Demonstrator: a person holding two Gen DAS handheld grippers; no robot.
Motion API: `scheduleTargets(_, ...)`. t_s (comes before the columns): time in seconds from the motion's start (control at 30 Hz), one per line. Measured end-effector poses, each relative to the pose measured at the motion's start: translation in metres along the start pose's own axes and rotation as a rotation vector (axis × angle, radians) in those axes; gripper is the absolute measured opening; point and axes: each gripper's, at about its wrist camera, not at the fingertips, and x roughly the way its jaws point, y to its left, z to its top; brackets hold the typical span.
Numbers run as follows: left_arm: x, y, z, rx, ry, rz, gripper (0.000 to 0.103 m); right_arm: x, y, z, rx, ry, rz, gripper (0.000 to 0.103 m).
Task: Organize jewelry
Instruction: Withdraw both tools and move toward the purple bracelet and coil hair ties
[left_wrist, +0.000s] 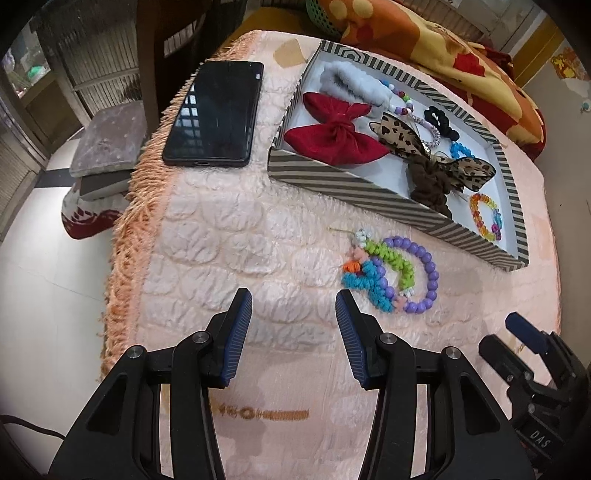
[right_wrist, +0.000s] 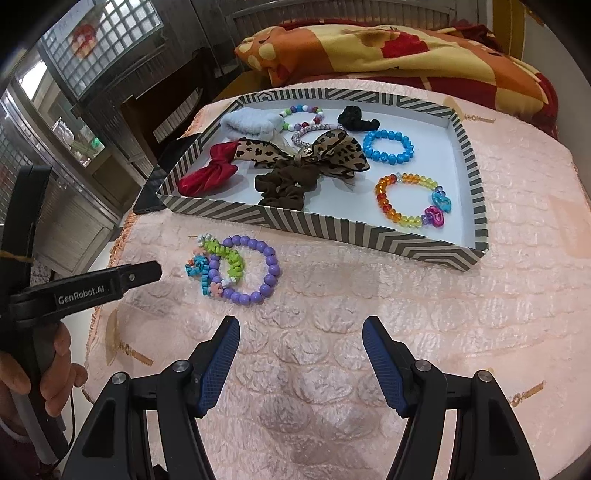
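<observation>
Bracelets (right_wrist: 236, 267) lie in a small tangle on a peach quilted table (right_wrist: 369, 332), just in front of a striped tray (right_wrist: 325, 230). One is a ring of purple beads; looped through or over it are a green piece and a teal piece, and how they interlock cannot be told.

Inside the tray sit a red bow (right_wrist: 207, 171), a leopard bow (right_wrist: 295, 151), a brown scrunchie (right_wrist: 284, 184), a blue bracelet (right_wrist: 388, 146), a rainbow bracelet (right_wrist: 410, 199) and other small pieces. A phone (left_wrist: 216, 112) lies left of the tray.

Both tools hover above the cloth with fingers apart and nothing held: the left tool (left_wrist: 293, 332) just short of the tangle, the right tool (right_wrist: 301, 365) near it and slightly to its right.

Likely step: lifting the loose bracelets into the tray. Pinching the purple ring on its free right side should keep the beads from rolling; a slow lift would show whether the others come along. The tray's bare patch beside the rainbow bracelet looks the best landing spot.
</observation>
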Motion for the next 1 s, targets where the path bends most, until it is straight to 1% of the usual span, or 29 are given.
scheduleTargets(0.23, 0.016, -0.008, 0.017, 0.026, 0.025, -0.044, 0.047, 0.011, -0.003, 0.005, 0.014, 0.022, 0.0, 0.067)
scheduleTargets(0.53, 0.037, -0.022, 0.028, 0.085, 0.051, -0.041, 0.048, 0.023, -0.009, 0.011, 0.036, 0.042, 0.012, 0.067)
scheduleTargets(0.67, 0.037, -0.02, 0.029, 0.102, 0.065, -0.05, 0.048, 0.027, -0.01, 0.014, 0.037, 0.046, 0.02, 0.067)
scheduleTargets(0.8, 0.031, -0.019, 0.026, 0.118, 0.064, -0.089, 0.048, 0.029, -0.012, 0.015, 0.04, 0.051, 0.022, 0.067)
scheduleTargets(0.9, 0.027, -0.027, 0.023, 0.147, 0.064, -0.115, 0.048, 0.032, -0.015, 0.016, 0.051, 0.058, 0.027, 0.067)
scheduleTargets(0.97, 0.027, -0.03, 0.02, 0.155, 0.069, -0.114, 0.048, 0.032, -0.015, 0.016, 0.047, 0.059, 0.026, 0.067)
scheduleTargets(1.0, 0.029, -0.03, 0.02, 0.153, 0.074, -0.1, 0.048, 0.031, -0.014, 0.016, 0.043, 0.059, 0.025, 0.067)
